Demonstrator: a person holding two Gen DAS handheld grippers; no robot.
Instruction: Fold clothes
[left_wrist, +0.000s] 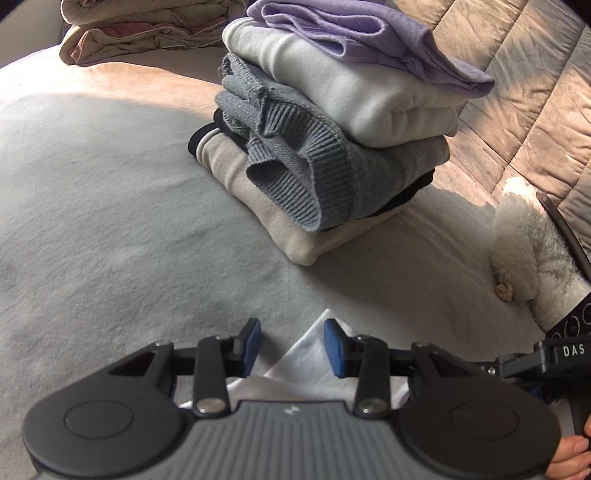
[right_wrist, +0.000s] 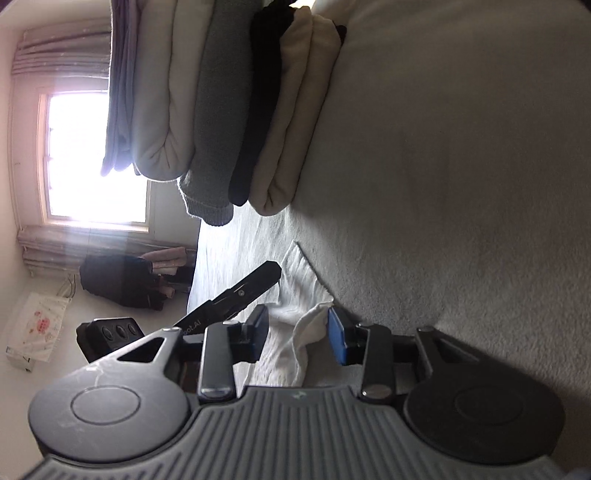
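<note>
While both grippers hang low over the bed, a white garment waits for its next fold.
Left gripper and right gripper stand parted, fingers pressing nothing, cloth lying loosely between them. Next likely calls for pinching an edge. A corner points toward the folded stack; its long axis cannot be told.

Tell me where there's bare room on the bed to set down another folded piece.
Bare bedsheet lies left of the folded stack, running toward the left gripper. Crowded: right of the stack, by the fluffy white item and quilt.
</note>
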